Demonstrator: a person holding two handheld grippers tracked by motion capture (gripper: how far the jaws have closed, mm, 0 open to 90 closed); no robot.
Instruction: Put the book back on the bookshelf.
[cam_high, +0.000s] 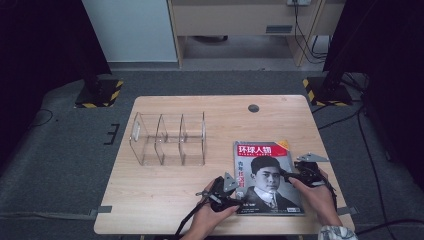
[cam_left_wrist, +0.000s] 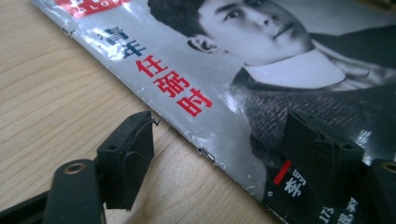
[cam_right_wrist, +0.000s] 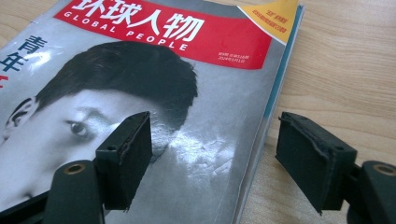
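A glossy magazine with a red title band and a black-and-white portrait cover (cam_high: 267, 177) is found lying flat on the light wooden table (cam_high: 165, 192), at its near right part. The left gripper (cam_high: 231, 198) is placed at the magazine's left edge, its jaws parted astride that edge, one over bare wood and one over the cover; contact with the paper appears absent, though this is hard to judge. The right gripper (cam_high: 289, 176) is set at the right edge, jaws likewise apart and astride it. A clear acrylic divided rack (cam_high: 169, 138) is noted well apart, to the left.
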